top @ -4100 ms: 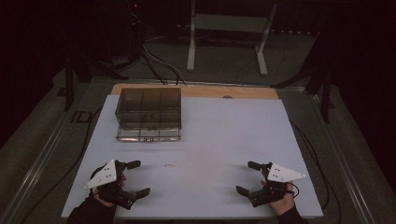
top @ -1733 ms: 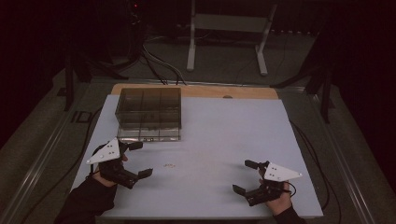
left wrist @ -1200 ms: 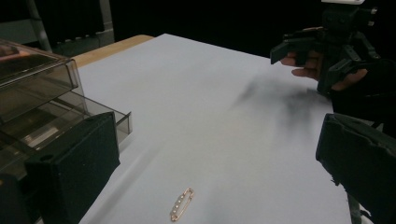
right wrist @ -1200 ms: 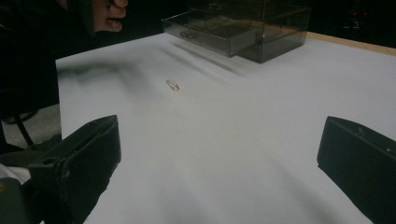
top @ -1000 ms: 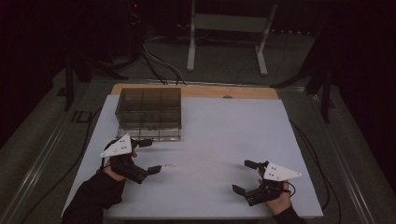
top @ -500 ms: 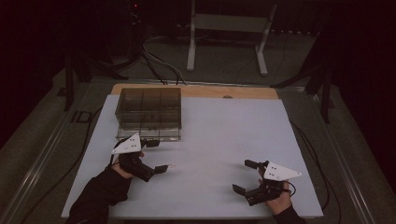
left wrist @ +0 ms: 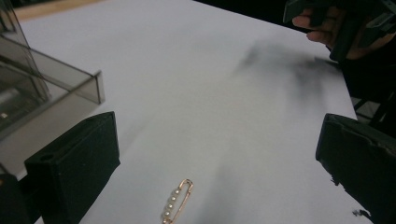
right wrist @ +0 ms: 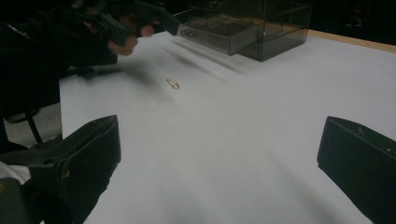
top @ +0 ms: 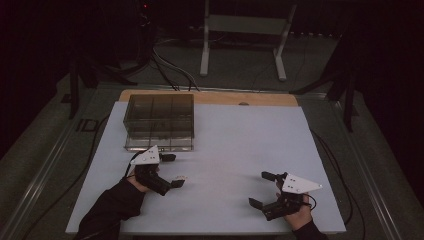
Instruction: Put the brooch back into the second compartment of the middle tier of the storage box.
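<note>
fingers of my left gripper (left wrist: 210, 168) stand wide apart, holding nothing, and the pin (left wrist: 177, 201) lies flat between them on the table (top: 240, 145), touching neither pad. it is a thin gold pin with a row of small pearls, lying a little nearer the left finger than the right. in the high view that gripper (top: 172, 172) sits just below the box (top: 160, 122), tilted down toward the sheet, with my dark sleeve (top: 112, 207) running back to the bottom edge.

my right gripper (top: 262, 190) rests low near the right corner of the table, well apart from the pin, its jaws also spread with nothing between them. its own camera shows the pin (right wrist: 173, 83) far ahead of the fingers, small and blurred, with my left hand (right wrist: 126, 35) hovering beyond it.

the table is a plain white sheet with a wooden strip along the far edge. the room around it is dark, with cables and a metal stand (top: 245, 30) on the floor behind.

the left gripper view alone makes out the pearls; the high view gives just a pale speck by the jaw tip. the box's smoked, clear walls and inner compartments read best in the right gripper view (right wrist: 252, 23).
</note>
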A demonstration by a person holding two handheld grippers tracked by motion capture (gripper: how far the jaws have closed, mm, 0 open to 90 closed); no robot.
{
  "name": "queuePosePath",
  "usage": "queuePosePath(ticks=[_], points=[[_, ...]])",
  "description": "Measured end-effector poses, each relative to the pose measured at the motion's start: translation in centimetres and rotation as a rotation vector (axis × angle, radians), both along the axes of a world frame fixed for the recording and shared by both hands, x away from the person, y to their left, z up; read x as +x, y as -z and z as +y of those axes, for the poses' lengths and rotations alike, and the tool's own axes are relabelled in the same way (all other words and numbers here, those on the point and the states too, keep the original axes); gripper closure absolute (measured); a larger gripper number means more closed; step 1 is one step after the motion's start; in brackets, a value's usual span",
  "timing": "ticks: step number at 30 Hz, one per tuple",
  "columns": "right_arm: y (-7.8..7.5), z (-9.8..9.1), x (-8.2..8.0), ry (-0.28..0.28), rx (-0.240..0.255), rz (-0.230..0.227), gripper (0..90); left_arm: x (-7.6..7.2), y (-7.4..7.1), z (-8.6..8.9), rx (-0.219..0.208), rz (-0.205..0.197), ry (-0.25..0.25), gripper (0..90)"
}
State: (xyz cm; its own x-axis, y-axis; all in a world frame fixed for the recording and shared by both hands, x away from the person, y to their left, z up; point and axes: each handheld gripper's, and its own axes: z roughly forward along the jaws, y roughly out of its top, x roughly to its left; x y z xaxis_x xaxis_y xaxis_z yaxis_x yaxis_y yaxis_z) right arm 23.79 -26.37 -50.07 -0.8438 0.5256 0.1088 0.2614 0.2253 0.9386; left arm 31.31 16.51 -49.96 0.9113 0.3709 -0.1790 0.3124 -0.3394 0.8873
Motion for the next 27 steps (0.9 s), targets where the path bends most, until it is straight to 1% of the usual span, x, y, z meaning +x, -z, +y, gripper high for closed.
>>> queuePosePath(ticks=[2, 4, 6, 9, 11, 15, 17, 18, 20, 21, 22, 23, 24, 26, 27], points=[[-0.1, 0.0, -0.1, 0.000, 0.003, -0.003, 0.0, 0.1, 0.2, -0.2, 0.017, 0.015, 0.005, 0.3], [0.0, 0.0, -0.1, -0.002, -0.001, 0.000, 0.0, 0.2, 0.3, -0.3, 0.034, 0.018, -0.005, 0.3], [0.0, 0.0, -0.1, -0.001, 0.001, 0.001, 0.0, 0.4, 0.5, -0.5, 0.050, 0.034, -0.009, 1.6], [0.0, 0.0, -0.1, -0.004, -0.001, 0.000, 0.0, 0.7, 0.8, -0.8, 0.070, 0.057, 0.000, 1.7], [0.0, 0.0, -0.1, -0.004, -0.002, 0.003, 0.0, 1.0, 1.0, -0.9, 0.075, 0.076, -0.016, 3.2], [0.0, 0.1, -0.1, -0.005, -0.005, 0.000, 0.0, 1.2, 1.1, -1.0, 0.113, 0.074, -0.061, 7.5], [0.0, 0.0, -0.1, -0.006, -0.004, 0.005, 0.0, 1.3, 1.3, -1.0, 0.129, 0.077, -0.073, 11.8], [0.0, 0.1, -0.1, -0.005, -0.002, 0.002, 0.0, 1.3, 1.4, -1.0, 0.146, 0.073, -0.083, 15.2], [0.0, 0.1, -0.1, -0.006, -0.004, -0.001, 0.0, 1.3, 1.5, -1.0, 0.167, 0.081, -0.080, 16.6], [0.0, 0.1, -0.1, -0.006, -0.005, 0.001, 0.0, 1.3, 1.6, -0.9, 0.170, 0.076, -0.089, 19.9], [0.0, 0.0, -0.1, -0.006, -0.005, 0.004, 0.0, 1.3, 1.7, -0.9, 0.173, 0.074, -0.095, 25.1], [0.0, 0.0, -0.1, -0.006, -0.003, 0.004, 0.0, 1.3, 1.7, -0.9, 0.178, 0.074, -0.099, 28.2], [0.0, 0.0, -0.1, -0.005, -0.001, 0.001, 0.0, 1.3, 1.7, -1.0, 0.193, 0.068, -0.105, 30.9], [0.0, 0.1, -0.1, -0.007, -0.004, 0.002, 0.0, 1.4, 1.8, -1.0, 0.199, 0.066, -0.115, 37.8], [0.0, 0.1, -0.1, -0.007, -0.006, 0.004, 0.0, 1.4, 1.8, -1.0, 0.210, 0.066, -0.121, 40.3]])
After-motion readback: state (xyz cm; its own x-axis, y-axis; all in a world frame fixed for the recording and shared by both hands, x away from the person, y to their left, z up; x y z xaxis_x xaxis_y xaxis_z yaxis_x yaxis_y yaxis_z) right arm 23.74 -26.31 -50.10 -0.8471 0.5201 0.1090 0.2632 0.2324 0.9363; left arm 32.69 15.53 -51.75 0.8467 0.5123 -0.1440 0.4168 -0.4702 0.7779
